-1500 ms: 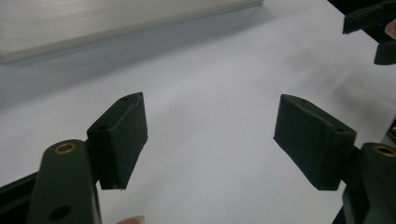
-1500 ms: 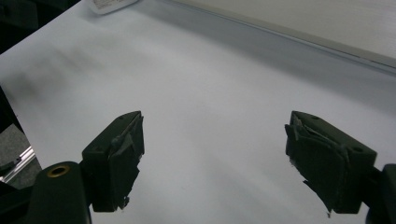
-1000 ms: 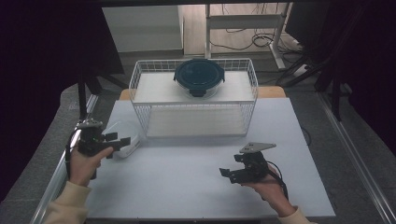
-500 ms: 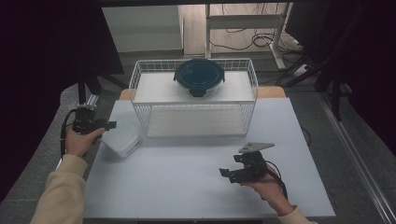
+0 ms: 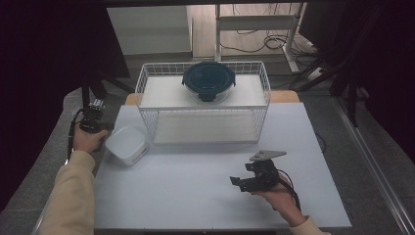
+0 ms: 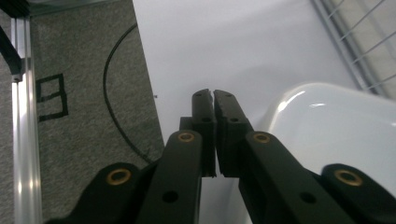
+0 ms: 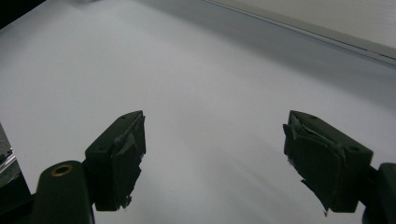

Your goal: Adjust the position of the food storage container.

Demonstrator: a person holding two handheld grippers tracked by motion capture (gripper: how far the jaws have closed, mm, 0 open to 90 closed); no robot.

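Observation:
A white rounded-square lidded container sits at the table's left, in front of the wire basket. My left gripper hovers just left of it by the table edge. Its jaws have just been closing and now meet with nothing between them; the container lies to their right. A dark teal round lidded bowl rests on the basket's top. My right gripper is held low over the near right of the table, open and empty.
The white tabletop spreads between the two hands. Grey carpet with a black cable and a metal rail lie past the table's left edge. The basket stands across the back of the table.
My left gripper has pulled away from the white container toward the far left edge, and its jaws have closed. The container stays on the table. The right hand has not moved.

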